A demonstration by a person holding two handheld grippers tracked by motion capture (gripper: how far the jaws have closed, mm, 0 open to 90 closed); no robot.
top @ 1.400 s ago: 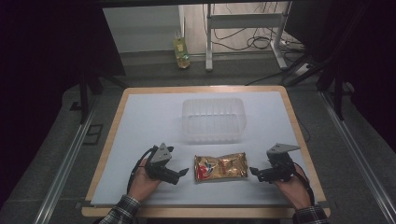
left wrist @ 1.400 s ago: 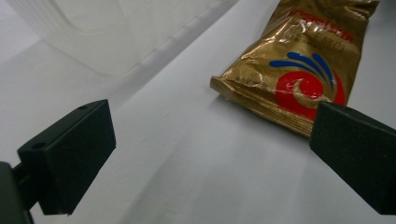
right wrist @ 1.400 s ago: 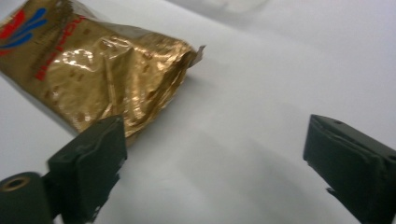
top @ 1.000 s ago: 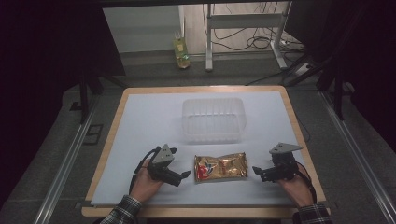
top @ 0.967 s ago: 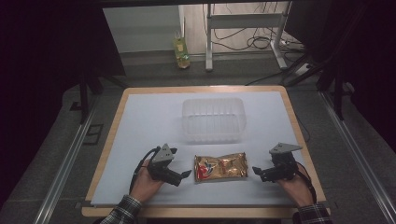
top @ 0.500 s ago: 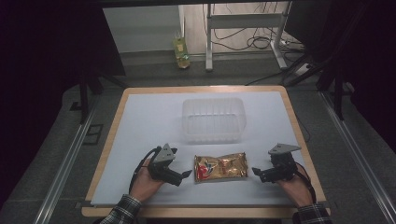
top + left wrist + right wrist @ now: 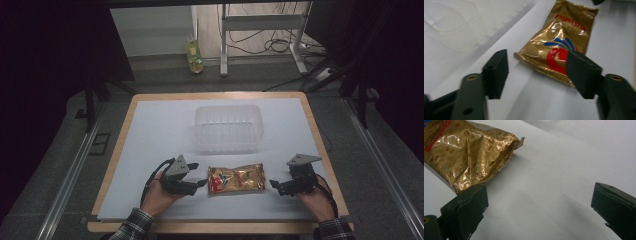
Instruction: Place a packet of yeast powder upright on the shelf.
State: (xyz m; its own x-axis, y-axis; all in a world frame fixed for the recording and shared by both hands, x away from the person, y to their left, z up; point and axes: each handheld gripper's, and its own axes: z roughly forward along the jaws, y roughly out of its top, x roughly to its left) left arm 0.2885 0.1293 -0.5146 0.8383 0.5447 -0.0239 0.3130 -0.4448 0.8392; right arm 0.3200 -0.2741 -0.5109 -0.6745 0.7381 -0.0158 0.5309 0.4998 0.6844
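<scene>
While the gold packet (image 7: 235,179) lies flat on the table (image 7: 150,140), long axis running from one hand toward the other, the left gripper (image 7: 201,184) sits just off its near end, nearer than the right gripper (image 7: 273,184). Its jaws have just been closing to a half gap, pads (image 7: 496,71) not yet pressing the foil. The right gripper's jaws stand wide beside the far end, holding nothing.

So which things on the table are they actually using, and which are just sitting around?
In use:
- gold snack bag, lying flat between both tongs
- left tongs, jaws just been closing, snack bag's end not yet pinched
- right tongs, open beside the bag

Maybe next, or just lying about:
- clear plastic tub, empty, behind the bag
- yellow-green bottle on the floor beyond the table
</scene>
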